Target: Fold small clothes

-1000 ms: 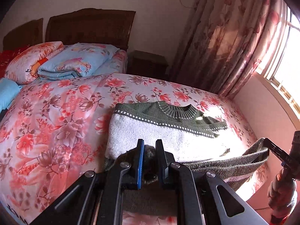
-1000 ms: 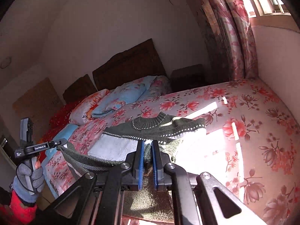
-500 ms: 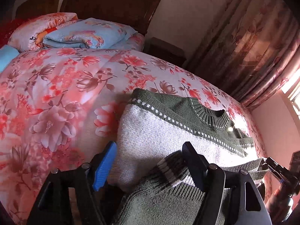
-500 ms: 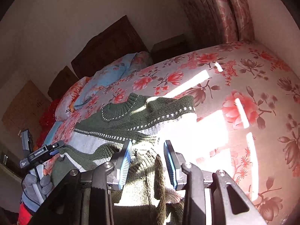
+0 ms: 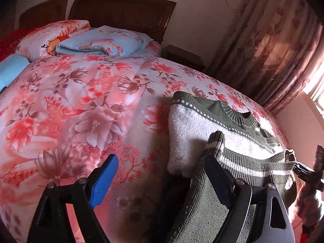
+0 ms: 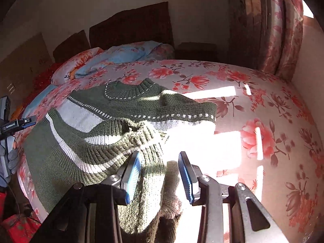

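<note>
While sunlight stripes the floral bed [image 6: 263, 105], the green-and-white sweater [image 6: 125, 105] lies spread across the quilt, its lower part folded up over the white body and its ribbed hem bunched near the bed's edge. Both claws stand wide and grip nothing: the left claw [image 5: 160, 179] has one blue pad over bare quilt and the other against the folded hem, and the right claw [image 6: 160, 175] straddles the crumpled hem. Folded blankets [image 5: 101, 42] sit by the dark headboard [image 5: 121, 8], beside patterned curtains [image 5: 269, 46].
</note>
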Demonstrator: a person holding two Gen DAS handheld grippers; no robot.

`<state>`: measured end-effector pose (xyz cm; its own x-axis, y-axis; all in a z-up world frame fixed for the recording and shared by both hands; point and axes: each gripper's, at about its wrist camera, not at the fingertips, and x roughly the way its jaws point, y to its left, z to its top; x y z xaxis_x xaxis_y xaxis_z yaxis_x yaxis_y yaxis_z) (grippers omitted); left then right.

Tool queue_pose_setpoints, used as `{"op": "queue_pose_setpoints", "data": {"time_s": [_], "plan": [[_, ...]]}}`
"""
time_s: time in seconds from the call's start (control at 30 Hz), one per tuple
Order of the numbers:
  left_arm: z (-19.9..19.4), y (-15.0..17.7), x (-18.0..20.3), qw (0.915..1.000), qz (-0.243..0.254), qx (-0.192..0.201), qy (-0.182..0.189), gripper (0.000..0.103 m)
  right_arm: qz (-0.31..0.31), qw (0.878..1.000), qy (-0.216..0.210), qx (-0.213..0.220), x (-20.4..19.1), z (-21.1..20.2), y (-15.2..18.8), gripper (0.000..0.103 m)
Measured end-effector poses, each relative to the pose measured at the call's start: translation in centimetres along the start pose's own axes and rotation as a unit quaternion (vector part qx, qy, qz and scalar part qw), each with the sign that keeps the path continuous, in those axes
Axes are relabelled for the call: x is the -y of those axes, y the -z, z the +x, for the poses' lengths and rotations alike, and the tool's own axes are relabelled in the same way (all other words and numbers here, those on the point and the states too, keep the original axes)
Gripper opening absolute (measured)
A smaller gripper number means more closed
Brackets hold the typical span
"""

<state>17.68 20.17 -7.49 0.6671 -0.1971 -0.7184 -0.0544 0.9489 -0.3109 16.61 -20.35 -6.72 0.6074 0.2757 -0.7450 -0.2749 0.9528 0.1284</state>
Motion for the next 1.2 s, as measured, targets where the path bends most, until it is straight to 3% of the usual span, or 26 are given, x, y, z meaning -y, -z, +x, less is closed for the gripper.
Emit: {"op": "queue_pose_setpoints", "data": {"time_s": [0.13,0.17,0.2,0.27,0.37,0.43,0.47,0.5,0.53,0.6,0.67,0.77,0.93,1.03,1.13,1.17,1.2], "plan": [[0.4,0.4,0.5,0.9999,0.011,-0.004,-0.002,0.103,-0.028,0.998,-0.034,-0.038,-0.6,2.1,-1.3,0.037],[0.3,0.5,0.6,0.9999,0.014,-0.004,-0.003,0.103,-0.03,0.998,-0.038,-0.043,-0.5,2.2,-1.4,0.032],[0.2,0.6,0.6,0.9998,0.017,-0.005,-0.002,0.103,-0.024,0.998,-0.043,-0.038,-0.1,1.9,-1.3,0.02],[-0.1,0.8,0.4,0.9998,0.021,-0.003,-0.003,0.103,0.004,0.998,-0.062,-0.008,0.9,0.0,-1.0,0.011],[-0.5,0.8,-0.1,0.9998,0.022,-0.003,0.0,0.103,0.088,0.991,-0.092,0.047,3.2,-2.9,0.1,0.011],[-0.5,0.8,0.0,0.9996,0.029,-0.003,-0.003,0.103,0.144,0.987,-0.058,0.044,5.4,-2.9,1.3,0.015],[-0.5,0.8,0.2,0.9995,0.031,-0.003,-0.005,0.103,0.149,0.988,-0.021,0.029,6.1,-2.5,1.8,0.026],[-0.5,0.8,0.3,0.9994,0.033,-0.003,-0.006,0.103,0.145,0.989,0.017,0.019,6.4,-2.3,2.1,0.027],[-0.5,0.8,0.5,0.9994,0.034,-0.002,-0.004,0.103,0.138,0.99,0.026,0.02,6.3,-2.4,2.5,0.027],[-0.7,0.9,0.8,0.9993,0.036,0.002,0.0,0.103,0.115,0.993,-0.002,0.042,5.3,-3.4,2.6,0.031],[-0.7,1.0,1.2,0.9992,0.039,0.002,0.001,0.103,0.051,0.997,0.011,0.048,2.7,-3.7,1.8,0.036],[-0.4,1.3,1.6,0.9992,0.039,0.0,0.001,0.103,-0.051,0.998,0.033,0.024,-0.7,-2.8,0.6,0.037],[-0.8,1.8,2.2,0.9987,0.051,0.002,-0.002,0.103,-0.184,0.978,0.087,-0.034,-4.7,0.9,0.8,0.037],[-1.2,2.0,2.0,0.9984,0.056,0.003,-0.006,0.103,-0.238,0.964,0.116,-0.016,-5.8,1.3,1.6,0.037],[-1.5,2.1,1.3,0.9987,0.05,0.004,-0.006,0.103,-0.266,0.956,0.126,0.0,-6.3,1.1,2.4,0.026],[-1.6,2.2,1.0,0.9989,0.047,0.004,-0.006,0.103,-0.272,0.953,0.131,0.009,-6.5,0.9,2.8,0.015],[-1.6,2.2,0.8,0.9991,0.043,0.003,-0.006,0.103,-0.275,0.951,0.141,0.024,-6.6,0.6,3.1,0.011]]}}
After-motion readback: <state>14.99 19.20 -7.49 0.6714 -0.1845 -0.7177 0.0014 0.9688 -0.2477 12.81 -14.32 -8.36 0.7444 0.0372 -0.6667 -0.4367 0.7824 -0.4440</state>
